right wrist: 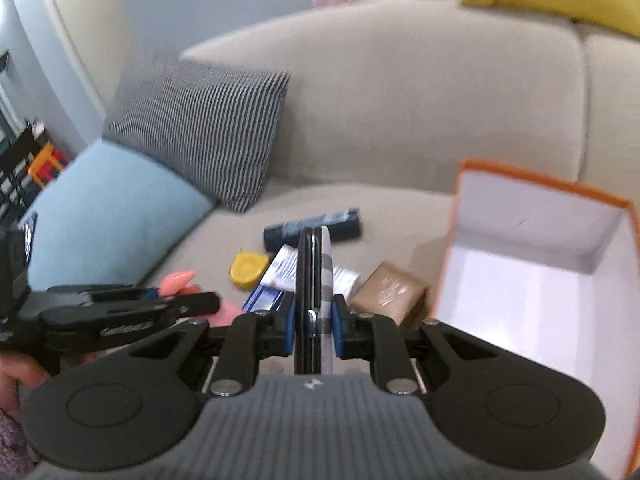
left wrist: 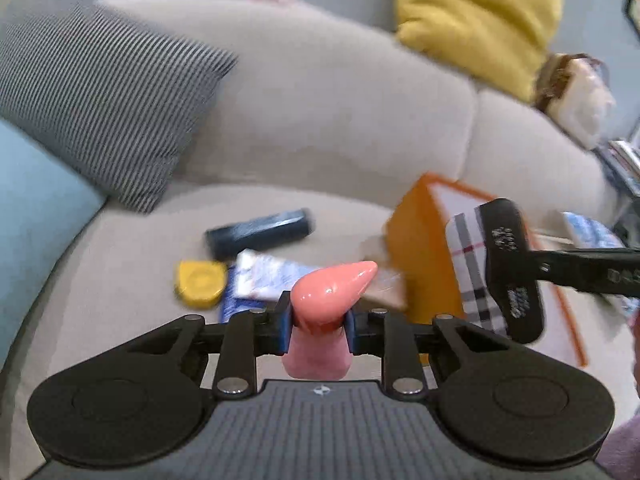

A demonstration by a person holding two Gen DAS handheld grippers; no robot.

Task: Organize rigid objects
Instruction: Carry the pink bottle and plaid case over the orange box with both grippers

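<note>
My left gripper (left wrist: pixel 318 326) is shut on a pink cone-tipped toy (left wrist: pixel 334 288), held above the sofa seat. My right gripper (right wrist: pixel 314 322) is shut on a flat plaid-backed phone-like slab (right wrist: pixel 314 276), held on edge; it shows in the left wrist view (left wrist: pixel 474 268) beside the orange box (left wrist: pixel 420 248). The open orange box with a white inside (right wrist: pixel 540 272) lies on the seat to the right. On the seat lie a dark tube (left wrist: pixel 260 234), a yellow tape measure (left wrist: pixel 200 282), a blue-white packet (left wrist: pixel 268 276) and a brown block (right wrist: pixel 386 292).
A striped cushion (left wrist: pixel 104 100) and a light blue cushion (left wrist: pixel 36 208) fill the sofa's left end. A yellow cushion (left wrist: pixel 476 16) rests on the backrest at the right. A handbag (left wrist: pixel 576 92) sits at the far right.
</note>
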